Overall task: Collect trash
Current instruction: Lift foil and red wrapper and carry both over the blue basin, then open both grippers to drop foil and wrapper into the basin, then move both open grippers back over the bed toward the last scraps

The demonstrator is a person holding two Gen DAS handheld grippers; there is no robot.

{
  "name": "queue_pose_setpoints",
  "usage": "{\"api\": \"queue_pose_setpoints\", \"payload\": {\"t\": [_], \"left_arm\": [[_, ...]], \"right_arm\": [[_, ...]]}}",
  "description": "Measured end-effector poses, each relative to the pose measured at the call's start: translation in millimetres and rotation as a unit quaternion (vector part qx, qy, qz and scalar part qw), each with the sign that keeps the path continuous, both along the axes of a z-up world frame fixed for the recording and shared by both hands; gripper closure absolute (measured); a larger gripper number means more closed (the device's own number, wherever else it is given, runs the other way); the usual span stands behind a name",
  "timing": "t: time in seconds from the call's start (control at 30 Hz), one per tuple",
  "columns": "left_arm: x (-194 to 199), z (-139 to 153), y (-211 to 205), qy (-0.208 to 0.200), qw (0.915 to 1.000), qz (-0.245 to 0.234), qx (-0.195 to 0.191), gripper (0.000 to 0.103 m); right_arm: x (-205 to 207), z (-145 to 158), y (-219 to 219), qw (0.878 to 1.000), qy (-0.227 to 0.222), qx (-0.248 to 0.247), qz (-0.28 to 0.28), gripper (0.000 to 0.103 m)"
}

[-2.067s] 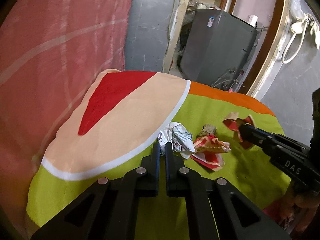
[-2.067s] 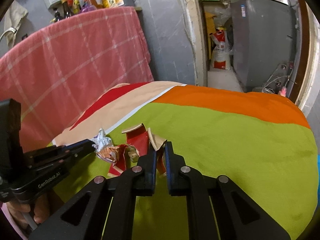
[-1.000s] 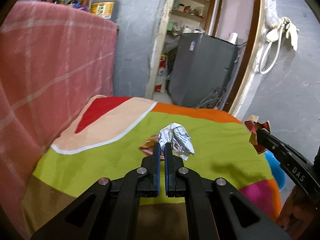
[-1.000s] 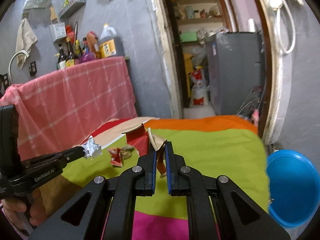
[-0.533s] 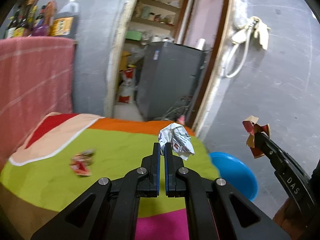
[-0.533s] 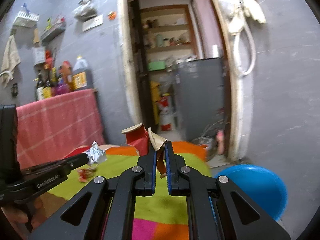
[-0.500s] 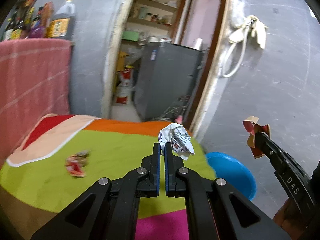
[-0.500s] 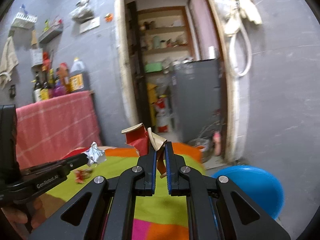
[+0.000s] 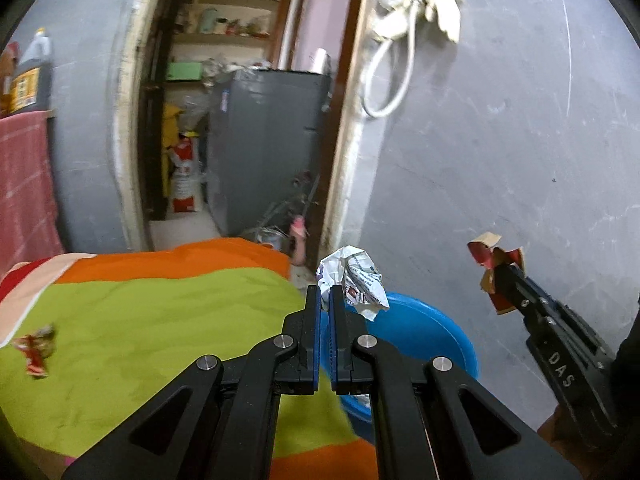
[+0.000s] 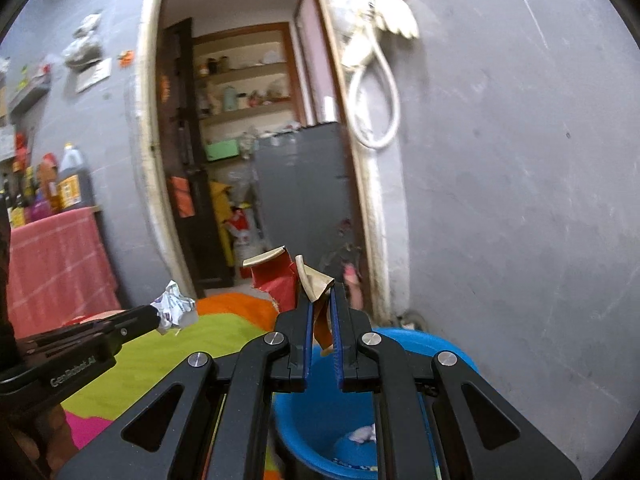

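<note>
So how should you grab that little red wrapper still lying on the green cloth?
The red wrapper lies flat and crumpled on the green cloth, apart from everything else. Probably best to come straight down from above and pinch its raised middle crease, since the flat edges hug the cloth. Both grippers are full now, so drop their trash first.

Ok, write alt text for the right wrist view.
The right gripper is shut on a torn red and tan wrapper, above a blue bin on the floor. At left, the left gripper holds a crumpled white paper over a bright striped cloth; behind, an open doorway.
</note>
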State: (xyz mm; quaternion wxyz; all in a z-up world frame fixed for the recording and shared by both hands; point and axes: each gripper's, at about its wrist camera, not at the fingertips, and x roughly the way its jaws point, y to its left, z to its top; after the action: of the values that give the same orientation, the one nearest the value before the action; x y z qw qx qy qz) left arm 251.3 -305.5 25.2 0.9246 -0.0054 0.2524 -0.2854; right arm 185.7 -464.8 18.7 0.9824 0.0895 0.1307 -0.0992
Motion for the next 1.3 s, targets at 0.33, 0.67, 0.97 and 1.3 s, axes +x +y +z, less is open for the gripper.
{"api": "queue_pose_setpoints", "payload": {"t": [0.33, 0.67, 0.97, 1.3], "left_arm": [[32, -31, -53, 0.053, 0.9971, -0.039, 0.038, 0.101], [48, -48, -72, 0.089, 0.9925, -0.050, 0.066, 0.101], [50, -54, -71, 0.100, 0.9914, -0.057, 0.063, 0.100], [48, -48, -52, 0.098, 0.9931, -0.046, 0.044, 0.080]], "right_arm": [[13, -41, -48, 0.996, 0.057, 0.050, -0.041, 0.096], [17, -62, -68, 0.990, 0.095, 0.088, -0.058, 0.095], [22, -61, -70, 0.989, 0.101, 0.095, -0.060, 0.077], [21, -50, -57, 0.992, 0.087, 0.078, -0.057, 0.075]]}}
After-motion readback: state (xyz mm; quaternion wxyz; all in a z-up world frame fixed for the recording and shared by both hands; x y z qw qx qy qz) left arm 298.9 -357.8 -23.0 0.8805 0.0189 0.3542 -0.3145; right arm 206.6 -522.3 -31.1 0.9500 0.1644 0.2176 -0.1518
